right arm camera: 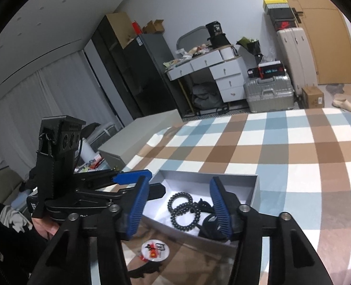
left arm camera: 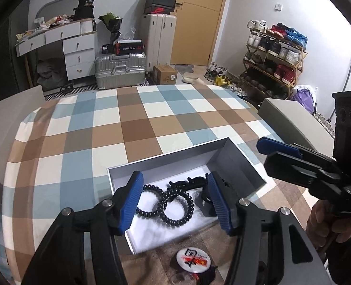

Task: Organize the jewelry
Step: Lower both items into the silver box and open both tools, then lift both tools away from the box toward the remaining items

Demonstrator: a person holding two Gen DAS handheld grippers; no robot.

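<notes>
An open grey box point(left arm camera: 244, 156) sat on the checked tablecloth point(left arm camera: 132, 128) near the front of the table, its white floor holding the jewelry. Inside lay two black beaded bracelets point(left arm camera: 173, 206), their rings touching and partly overlapping, with one ring toward the left of the box and the other just to its right. Beyond them, toward the far wall of the box, was a black hair clip point(left arm camera: 187, 182), and at the right side a dark rounded item point(left arm camera: 205, 207) that was too hidden by a finger to identify. The left gripper point(left arm camera: 175, 204) hovered over the near part of the box with its blue pads standing apart on either side of the bracelets, pressing on nothing. The right gripper point(right arm camera: 179, 206) also pointed into the box from the right, its jaws likewise spread with the bracelets and the clip seen between them, and nothing was clamped. In the left wrist view it appeared at the right edge, carried by a hand point(left arm camera: 322, 223) in a dark sleeve. Outside the box, on the cloth close to its near wall, lay a round white badge point(left arm camera: 192, 260) with a red and black print, and beside it some dark item too blurred to make out.
</notes>
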